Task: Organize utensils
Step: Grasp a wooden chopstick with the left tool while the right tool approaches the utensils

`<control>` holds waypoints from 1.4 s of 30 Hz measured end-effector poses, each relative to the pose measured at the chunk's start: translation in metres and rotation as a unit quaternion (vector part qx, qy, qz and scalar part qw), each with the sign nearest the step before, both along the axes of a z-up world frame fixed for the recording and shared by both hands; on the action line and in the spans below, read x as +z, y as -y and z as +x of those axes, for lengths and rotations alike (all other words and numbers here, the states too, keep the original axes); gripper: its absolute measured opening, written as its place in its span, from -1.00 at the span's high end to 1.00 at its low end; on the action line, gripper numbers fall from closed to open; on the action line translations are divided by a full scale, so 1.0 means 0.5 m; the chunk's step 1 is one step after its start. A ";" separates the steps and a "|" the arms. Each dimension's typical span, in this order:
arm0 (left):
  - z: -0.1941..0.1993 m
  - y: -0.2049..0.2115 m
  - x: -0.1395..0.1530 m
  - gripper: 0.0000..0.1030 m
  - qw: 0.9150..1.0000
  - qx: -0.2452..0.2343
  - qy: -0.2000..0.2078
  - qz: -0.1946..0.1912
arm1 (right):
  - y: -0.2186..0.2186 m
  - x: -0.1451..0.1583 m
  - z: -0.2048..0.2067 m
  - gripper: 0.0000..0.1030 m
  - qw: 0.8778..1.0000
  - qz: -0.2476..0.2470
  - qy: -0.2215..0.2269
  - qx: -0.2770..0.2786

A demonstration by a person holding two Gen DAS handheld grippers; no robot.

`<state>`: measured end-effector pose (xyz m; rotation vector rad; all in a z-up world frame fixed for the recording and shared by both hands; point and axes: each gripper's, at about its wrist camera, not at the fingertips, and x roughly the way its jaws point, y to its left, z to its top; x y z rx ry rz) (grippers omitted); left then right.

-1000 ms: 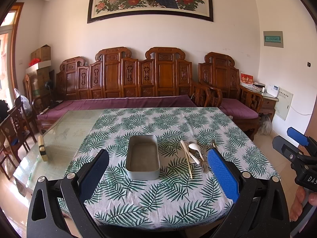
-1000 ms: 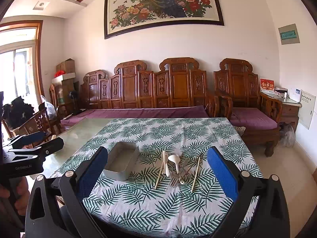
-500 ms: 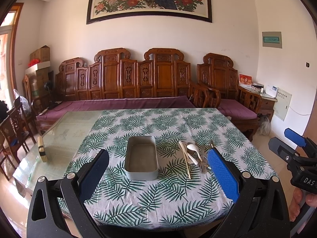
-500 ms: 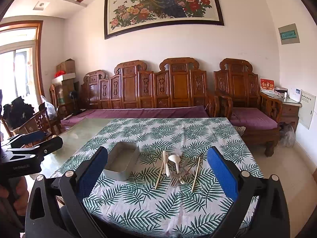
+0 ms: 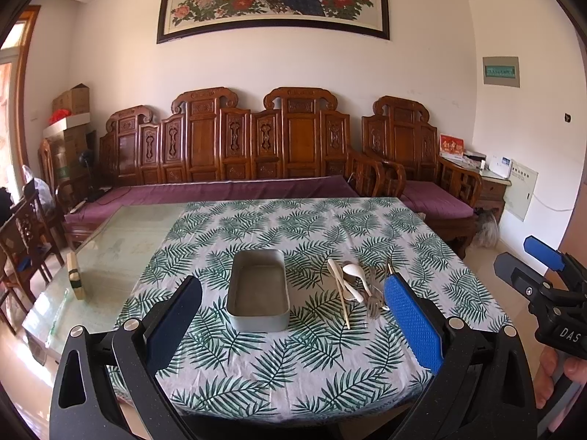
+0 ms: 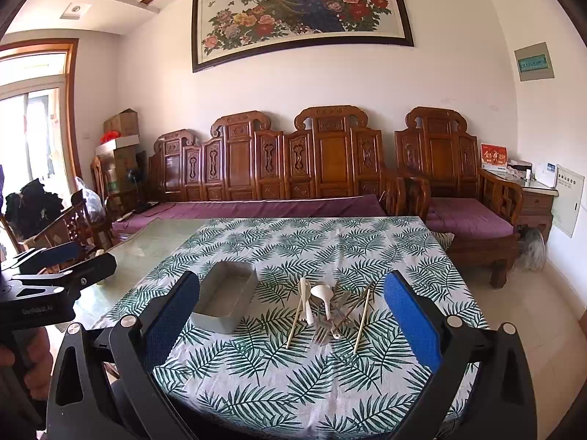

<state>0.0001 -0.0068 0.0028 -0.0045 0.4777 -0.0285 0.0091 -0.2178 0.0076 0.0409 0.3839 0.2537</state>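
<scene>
A grey rectangular metal tin (image 5: 257,290) stands empty on the leaf-print tablecloth (image 5: 293,366); it also shows in the right wrist view (image 6: 225,300). To its right lies a loose pile of utensils: a white spoon (image 6: 324,295), a clear fork (image 6: 324,332), and wooden chopsticks (image 6: 361,321). The pile also shows in the left wrist view (image 5: 357,288). My left gripper (image 5: 291,317) is open and empty, held above the near table edge. My right gripper (image 6: 290,321) is open and empty, also back from the table.
A bare glass tabletop (image 5: 106,256) lies left of the cloth, with a small wooden block (image 5: 75,275) on it. Carved wooden benches with purple cushions (image 5: 227,190) stand behind the table. Chairs (image 5: 22,234) stand at the left.
Both grippers have shifted only slightly; the view of the table has barely moved. Nothing on the table has moved.
</scene>
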 end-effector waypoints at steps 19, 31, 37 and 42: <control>0.118 0.030 -0.109 -0.87 0.997 -0.037 -0.072 0.020 | 0.032 -0.107 0.118 -0.70 0.998 -0.006 -0.053 0.017; 0.244 0.054 -0.172 -0.87 0.991 -0.067 -0.119 0.018 | 0.076 -0.206 0.277 -0.37 0.991 -0.035 -0.126 0.028; 0.305 0.074 -0.215 -0.87 0.985 -0.084 -0.149 0.013 | 0.098 -0.271 0.336 -0.24 0.984 -0.045 -0.169 0.019; 0.354 0.093 -0.249 -0.84 0.978 -0.102 -0.180 -0.001 | 0.112 -0.316 0.376 -0.20 0.978 -0.045 -0.203 0.008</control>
